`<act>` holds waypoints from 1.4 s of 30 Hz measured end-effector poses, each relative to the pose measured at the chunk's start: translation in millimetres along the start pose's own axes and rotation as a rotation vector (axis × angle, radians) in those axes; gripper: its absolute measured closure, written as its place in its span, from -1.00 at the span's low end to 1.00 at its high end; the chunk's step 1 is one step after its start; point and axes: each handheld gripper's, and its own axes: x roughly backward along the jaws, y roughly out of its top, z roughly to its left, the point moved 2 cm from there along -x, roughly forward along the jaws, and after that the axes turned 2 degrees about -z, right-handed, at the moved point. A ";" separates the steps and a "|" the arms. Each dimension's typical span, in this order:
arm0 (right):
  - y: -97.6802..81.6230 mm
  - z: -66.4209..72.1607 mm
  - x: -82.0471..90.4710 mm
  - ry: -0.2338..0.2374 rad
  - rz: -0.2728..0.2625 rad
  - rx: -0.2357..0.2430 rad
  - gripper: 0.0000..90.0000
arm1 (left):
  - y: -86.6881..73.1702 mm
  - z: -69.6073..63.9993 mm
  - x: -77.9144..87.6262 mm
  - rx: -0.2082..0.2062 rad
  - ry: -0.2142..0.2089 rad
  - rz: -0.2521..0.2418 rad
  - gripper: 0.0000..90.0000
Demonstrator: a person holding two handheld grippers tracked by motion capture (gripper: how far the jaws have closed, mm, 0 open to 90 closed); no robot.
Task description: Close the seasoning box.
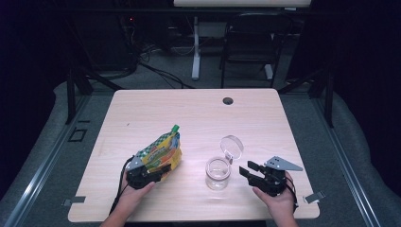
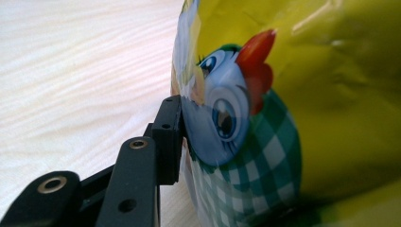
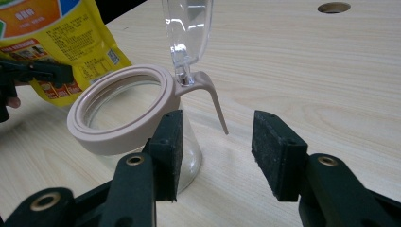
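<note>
Pouch: yellow snack pouch [image 1: 161, 152] with a green cap, lying on the left half of the table [image 1: 198, 118], cap end pointing away from the person. Up close in the left gripper view the cartoon chicken print on it [image 2: 283, 118] is right against the jaw.

Left gripper: the left gripper [image 1: 150, 174] is at the pouch's near end. One black pad [image 2: 169, 137] sits on the bag's side, the other is hidden behind the bag, so it looks clamped on the pouch, though honestly the far side can't be checked.

Jar: clear glass jar [image 1: 218, 172] with a beige rim, standing upright near the middle of the table, just right of the pouch. Its clear hinged lid [image 1: 231, 146] is flipped up and open, so the mouth [image 3: 120, 106] is free.

Right gripper: the right gripper [image 1: 249, 171] is parked just beside the jar, jaws apart, nothing between them. In the right gripper view the jar sits off to one side of the gap, not inside it.

Step in hand: looks like getting a hold of the pouch so its contents can go in the jar.

Next move: probably lift the pouch and deal with the green cap [image 1: 175, 127]. The right side likely needs to slide over and steady the jar, since it's light and could tip.
</note>
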 end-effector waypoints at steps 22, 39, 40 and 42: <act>0.8 1.5 -0.7 0.000 0.000 0.010 0.20 | 11.1 -6.4 18.7 -0.052 0.060 -0.029 0.32; 8.6 8.7 9.0 -0.031 -0.021 0.151 0.29 | 19.7 -12.6 25.1 -0.128 0.135 -0.032 0.32; 9.6 10.3 8.9 -0.036 -0.035 0.167 0.31 | 20.0 -12.9 25.5 -0.132 0.139 -0.025 0.32; 11.8 11.9 9.6 -0.038 -0.040 0.169 0.30 | 20.3 -13.9 24.8 -0.142 0.142 -0.028 0.32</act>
